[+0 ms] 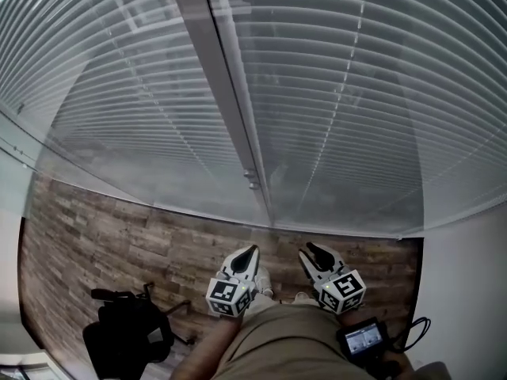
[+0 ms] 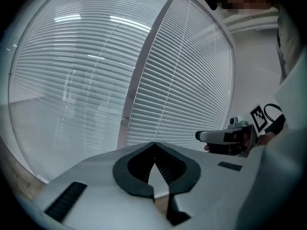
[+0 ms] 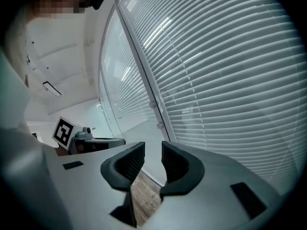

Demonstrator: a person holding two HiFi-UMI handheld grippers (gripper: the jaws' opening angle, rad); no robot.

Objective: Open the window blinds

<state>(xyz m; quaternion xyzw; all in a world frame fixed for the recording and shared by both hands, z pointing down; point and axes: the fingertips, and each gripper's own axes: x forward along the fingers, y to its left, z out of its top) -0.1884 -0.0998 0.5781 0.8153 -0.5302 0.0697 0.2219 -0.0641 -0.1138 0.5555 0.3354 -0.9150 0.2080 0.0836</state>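
A: What lies nearest to the person, on the way out to the frame post [image 1: 226, 85]?

B: Nearest, below and right of the post's foot, a small screen [image 1: 363, 340] with a black cable [image 1: 416, 327] sits at the person's side. Its print is too small to read.

A: And the claws?

B: The left gripper [image 1: 250, 252] is just short of the post's foot. Its jaws are closed tip to tip, with nothing between them. The right gripper [image 1: 310, 249] is just right of it. Its jaws stand a little apart and hold nothing. Each carries a marker cube [image 1: 226, 294] bearing black-and-white squares but no words.

A: Anything between them and the window?

B: Only bare wooden floor [image 1: 119, 236]. Some black gear [image 1: 127, 335], which can't be identified, stands well to the left of the post, out of the line.

A: Where are the blinds?

B: The blinds [image 1: 356, 93] hang on both sides of the post, down to the sill, with the slats lying close together. Two small knobs [image 1: 251, 179] sit low on the post. Neither gripper touches the slats.
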